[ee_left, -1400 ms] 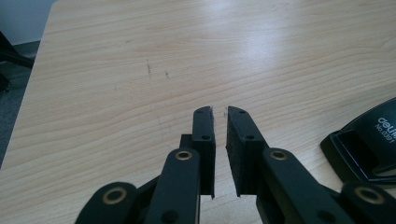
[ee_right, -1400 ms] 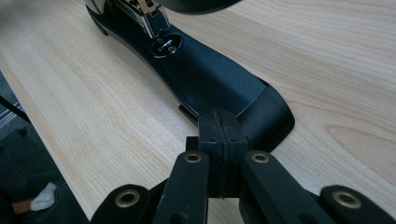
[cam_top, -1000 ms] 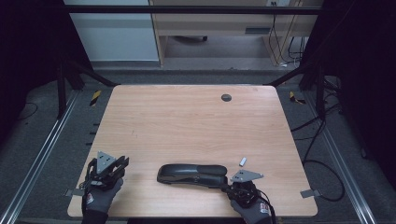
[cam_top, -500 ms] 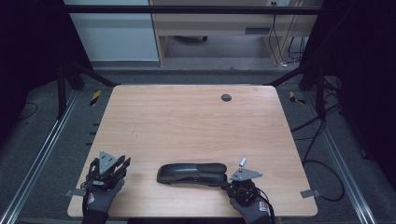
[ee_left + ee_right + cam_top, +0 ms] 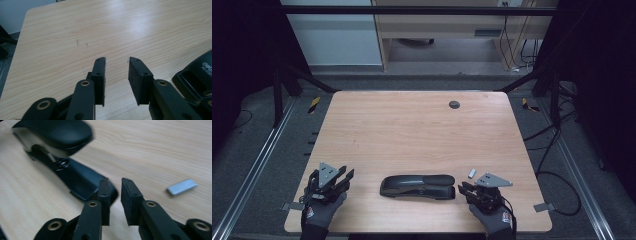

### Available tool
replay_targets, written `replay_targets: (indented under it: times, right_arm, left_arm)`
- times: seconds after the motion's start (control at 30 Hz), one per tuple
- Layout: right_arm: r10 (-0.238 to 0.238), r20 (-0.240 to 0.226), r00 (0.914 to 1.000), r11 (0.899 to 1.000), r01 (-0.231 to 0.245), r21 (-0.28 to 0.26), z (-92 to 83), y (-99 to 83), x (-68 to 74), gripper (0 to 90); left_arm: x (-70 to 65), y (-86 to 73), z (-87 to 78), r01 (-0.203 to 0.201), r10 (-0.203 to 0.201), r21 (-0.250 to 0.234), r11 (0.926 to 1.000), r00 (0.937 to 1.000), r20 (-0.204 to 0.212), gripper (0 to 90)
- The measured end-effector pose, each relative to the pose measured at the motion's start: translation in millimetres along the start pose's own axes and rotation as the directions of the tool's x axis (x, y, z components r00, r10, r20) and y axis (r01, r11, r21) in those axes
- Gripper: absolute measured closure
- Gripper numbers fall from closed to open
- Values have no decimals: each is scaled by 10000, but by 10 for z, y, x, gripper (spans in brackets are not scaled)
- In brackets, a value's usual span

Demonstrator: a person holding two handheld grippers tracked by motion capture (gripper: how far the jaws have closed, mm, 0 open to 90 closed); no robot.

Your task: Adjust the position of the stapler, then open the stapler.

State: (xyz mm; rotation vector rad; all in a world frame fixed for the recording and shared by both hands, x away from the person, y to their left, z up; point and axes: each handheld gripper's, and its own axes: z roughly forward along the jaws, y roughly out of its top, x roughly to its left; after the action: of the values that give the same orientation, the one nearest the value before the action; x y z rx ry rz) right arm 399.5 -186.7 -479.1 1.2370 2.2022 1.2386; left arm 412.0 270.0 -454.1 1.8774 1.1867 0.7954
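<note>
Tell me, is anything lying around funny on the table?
Yes. A little strip of staples lies loose on the table, beside the black stapler and not inside it. Otherwise nothing looks spilled or broken.

A light wooden table [image 5: 412,130] with rounded corners is set on dark grey carpet [image 5: 257,150], with a small dark grommet [image 5: 454,104] sunk near its far edge. Metal rails [image 5: 247,175] are laid along both sides. Behind, a pale cabinet [image 5: 337,35] and a wooden desk [image 5: 437,25] can be seen, cables [image 5: 512,35] hung beside it. Everything else is kept pretty dark.
</note>
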Motion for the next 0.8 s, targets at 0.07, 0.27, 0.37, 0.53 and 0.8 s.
replay_targets:
  times: [0.07,0.27,0.37,0.53,0.8]
  right_arm:
    - [307,216,9993,9995,-307,-21,-39,3,-50,724]
    - [550,944,9940,9985,-541,-118,-111,24,-221,586]
    - [601,1123,9919,9982,-590,-126,-134,33,-281,545]
    - [637,1491,9868,9979,-618,-173,-190,41,-390,492]
    - [726,1894,9792,9970,-662,-397,-240,14,-503,438]
  left_arm:
    - [-6,8,-3,-37,37,-45,10000,10000,38,606]
    - [-19,47,0,-13,14,-30,10000,9998,222,491]
    - [-50,67,-14,-111,116,-150,9998,9993,353,471]
    - [-87,114,-18,-269,282,-283,9992,9986,455,437]
    - [-107,219,-70,-422,452,-461,9980,9968,659,404]
